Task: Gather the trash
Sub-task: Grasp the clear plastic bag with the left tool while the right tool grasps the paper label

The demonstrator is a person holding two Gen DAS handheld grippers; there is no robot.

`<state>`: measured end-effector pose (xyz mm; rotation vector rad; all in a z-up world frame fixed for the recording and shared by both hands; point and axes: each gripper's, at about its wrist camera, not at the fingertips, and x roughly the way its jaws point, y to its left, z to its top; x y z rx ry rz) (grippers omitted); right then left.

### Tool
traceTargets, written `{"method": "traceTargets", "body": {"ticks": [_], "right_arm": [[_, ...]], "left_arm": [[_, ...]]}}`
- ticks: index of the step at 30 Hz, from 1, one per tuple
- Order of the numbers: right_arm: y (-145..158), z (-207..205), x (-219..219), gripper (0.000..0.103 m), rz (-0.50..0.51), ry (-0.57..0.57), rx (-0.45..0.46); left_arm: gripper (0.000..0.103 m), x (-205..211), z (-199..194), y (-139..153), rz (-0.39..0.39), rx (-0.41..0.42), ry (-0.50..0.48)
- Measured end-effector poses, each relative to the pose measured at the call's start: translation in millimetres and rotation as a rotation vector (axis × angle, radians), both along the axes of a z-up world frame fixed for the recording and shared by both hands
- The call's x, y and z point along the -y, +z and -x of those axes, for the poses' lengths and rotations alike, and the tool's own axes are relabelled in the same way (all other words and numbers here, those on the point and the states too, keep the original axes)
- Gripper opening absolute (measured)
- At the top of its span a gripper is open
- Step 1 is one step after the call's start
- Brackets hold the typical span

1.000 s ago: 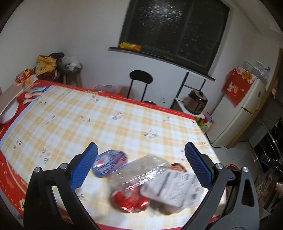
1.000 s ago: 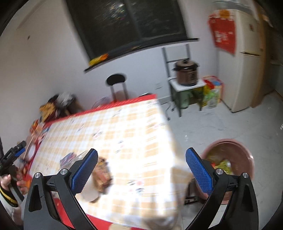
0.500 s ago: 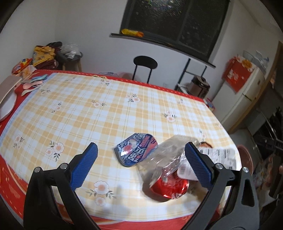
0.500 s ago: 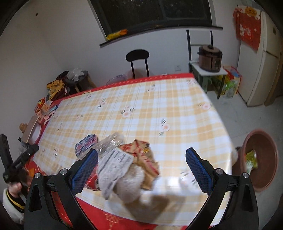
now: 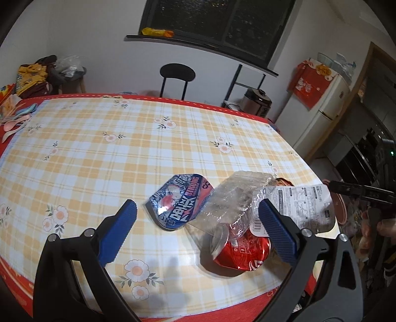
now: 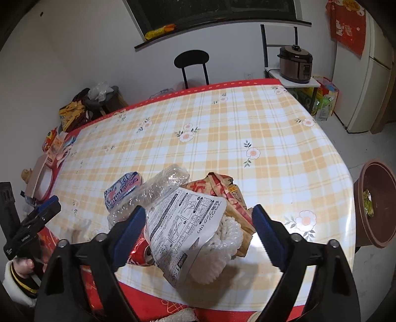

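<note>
While left view hides it — right shows basin (image 6: 376, 205)

This is a lived-in home, a combined dining and kitchen room. A large desk (image 6: 222, 138) wears a yellow-checked oilcloth with flower prints over a red cover, and a black chair (image 6: 191, 65) stands at its far side. Against the white wall, a small stand carries a brown rice cooker (image 6: 295, 64), with bagged groceries (image 6: 324, 99) crowded on the floor beside it. A cream 2-door fridge (image 5: 319, 116) in the corner has a red festive cloth (image 5: 310, 83) draped over its top. A dark night window (image 5: 217, 22) sits above a sill holding a yellow snack packet (image 5: 156, 31). Pastel spoons (image 5: 17, 120) lie at one desk edge, and clothes are heaped on a stool (image 5: 71, 76) in the corner.
</note>
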<state>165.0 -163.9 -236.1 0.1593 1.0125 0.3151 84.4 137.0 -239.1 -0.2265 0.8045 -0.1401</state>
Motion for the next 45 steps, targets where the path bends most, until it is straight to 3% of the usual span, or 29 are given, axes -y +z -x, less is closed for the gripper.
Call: {"method": "traceTargets", "body": {"ticks": [10,15,18,23,26,38,45], "right_arm": [[-15,-9,-13,0.043,0.016,0.029,-0.024],[-19,-10,-9,0.019,-0.004,0.014,-0.034],[-18,-10,-9,0.012,-0.002,0.013,-0.028],[-17,-9,-8,0.011,-0.014,0.009,-0.018],[-15,-9,-8,0.011,-0.015,0.009,-0.009],[-10,-8,-4,0.009,-0.029,0.006,0.005],[-8,-9,-6,0.009,-0.035,0.020,0.012]], "left_arm": [[0.097,11,-9,-18,0.022,-0.044,-0.059],[0.095,39,-13,-28,-0.059,-0.066,-0.174],[0.084,53,-19,-35,-0.079,-0.080,-0.227],[0.067,78,-35,-49,-0.148,-0.107,-0.300],[0.065,95,-45,-58,-0.224,-0.132,-0.354],[0.053,112,-60,-71,-0.332,-0.141,-0.390],[0.053,119,-63,-73,-0.390,-0.146,-0.400]]}}
